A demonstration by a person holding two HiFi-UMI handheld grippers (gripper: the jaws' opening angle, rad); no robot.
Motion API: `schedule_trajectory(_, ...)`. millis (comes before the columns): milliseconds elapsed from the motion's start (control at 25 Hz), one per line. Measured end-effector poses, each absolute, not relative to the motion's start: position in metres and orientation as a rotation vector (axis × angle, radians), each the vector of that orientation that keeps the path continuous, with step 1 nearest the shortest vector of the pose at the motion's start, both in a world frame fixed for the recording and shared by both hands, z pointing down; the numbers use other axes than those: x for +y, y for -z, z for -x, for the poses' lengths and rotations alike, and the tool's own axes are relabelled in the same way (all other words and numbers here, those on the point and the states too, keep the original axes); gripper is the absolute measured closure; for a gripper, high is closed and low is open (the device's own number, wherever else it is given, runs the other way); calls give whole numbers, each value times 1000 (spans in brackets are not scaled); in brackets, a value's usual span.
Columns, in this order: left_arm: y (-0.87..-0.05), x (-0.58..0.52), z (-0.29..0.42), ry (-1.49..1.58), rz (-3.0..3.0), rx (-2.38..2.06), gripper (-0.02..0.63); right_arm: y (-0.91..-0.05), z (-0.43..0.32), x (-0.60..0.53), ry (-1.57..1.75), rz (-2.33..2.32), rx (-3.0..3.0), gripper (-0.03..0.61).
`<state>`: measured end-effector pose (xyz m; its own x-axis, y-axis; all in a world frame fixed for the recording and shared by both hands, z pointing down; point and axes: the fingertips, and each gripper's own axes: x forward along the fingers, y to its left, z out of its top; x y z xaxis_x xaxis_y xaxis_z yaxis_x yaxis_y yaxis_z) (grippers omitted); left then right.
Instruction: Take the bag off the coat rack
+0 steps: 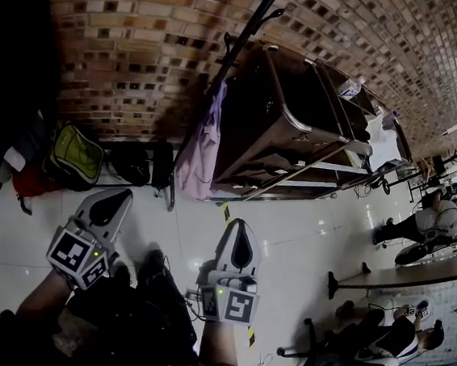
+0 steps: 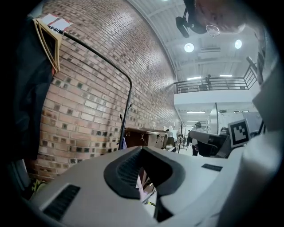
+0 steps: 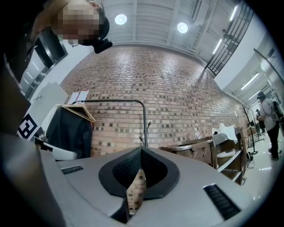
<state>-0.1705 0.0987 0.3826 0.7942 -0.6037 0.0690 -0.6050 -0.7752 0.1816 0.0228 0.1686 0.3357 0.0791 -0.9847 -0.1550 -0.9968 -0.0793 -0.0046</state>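
Two tongs in the shot and both are clenched on nothing. The left tongs (image 1: 121, 198) and right tongs (image 1: 240, 224) are held low over the shiny white floor (image 1: 304, 235), tips pointing toward the brick wall (image 1: 147, 31). Looking along each one, the jaws meet at the tips with no object pinched between them.

The bag (image 1: 201, 147) is a pale purple fabric one. It's hanging on the black coat rack (image 1: 249, 27), draped down along the pole right up by the wall. It's well ahead of both tongs and neither one touches it. The right one looks lined up a bit closer to it.

Just right of the rack there's a dark wooden cabinet (image 1: 275, 130). Off to the left, a green backpack (image 1: 75, 156) sits on the floor next to some dark clothes (image 1: 12, 74). Far right, there's a seated person (image 1: 379, 336).
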Motion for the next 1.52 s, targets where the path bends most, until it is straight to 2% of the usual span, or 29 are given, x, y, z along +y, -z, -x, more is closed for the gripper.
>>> schedule_trajectory(320,-393,54,129,-35,-2803,-960,588,-359,-65,113,-121,2218,2099,560)
schedule_trajectory(800,-386,-59,60,-31,-2772,-1053,588,-341,-131,-30,-141,2095,2176,560)
schedule_trajectory(1160,-389,-121,30,-49,-2755,-1092,588,-365,-150,-100,-12,2055,2261,560)
schedule_trajectory(1320,-391,-145,16,-51,-2756,-1101,588,-379,-156,-128,49,2028,2317,535)
schedule_trajectory(1520,-399,-172,4,-31,-2746,-1140,588,-403,-159,-166,120,1989,2392,472)
